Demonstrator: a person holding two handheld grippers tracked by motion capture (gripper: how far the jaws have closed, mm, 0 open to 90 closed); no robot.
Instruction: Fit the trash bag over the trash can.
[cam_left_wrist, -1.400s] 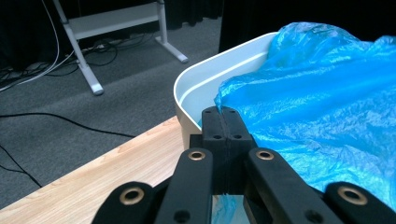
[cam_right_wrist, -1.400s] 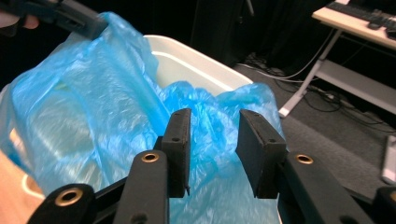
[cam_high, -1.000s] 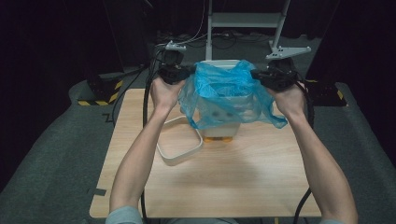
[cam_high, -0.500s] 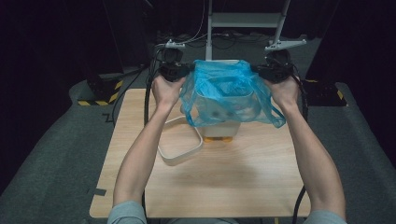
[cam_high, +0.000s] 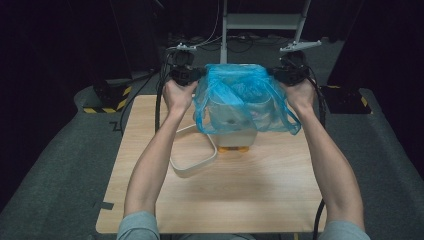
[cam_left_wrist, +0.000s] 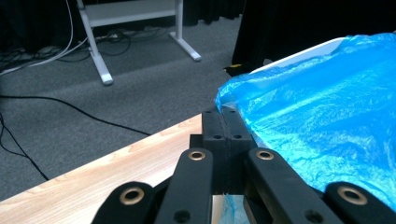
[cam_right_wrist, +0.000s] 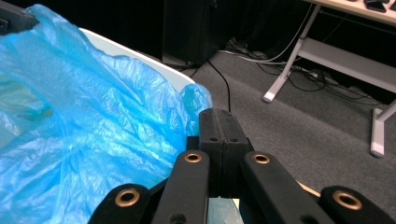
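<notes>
We are stretching a blue plastic bag (cam_high: 240, 95) over a white bin (cam_high: 231, 125).

The bag is hanging thin, crinkled and translucent over the bin's rim at the table's (cam_high: 250, 200) far side; our left gripper (cam_high: 192, 75) and right gripper (cam_high: 280, 75) are each clamping its edge, jaws pressed together.
</notes>
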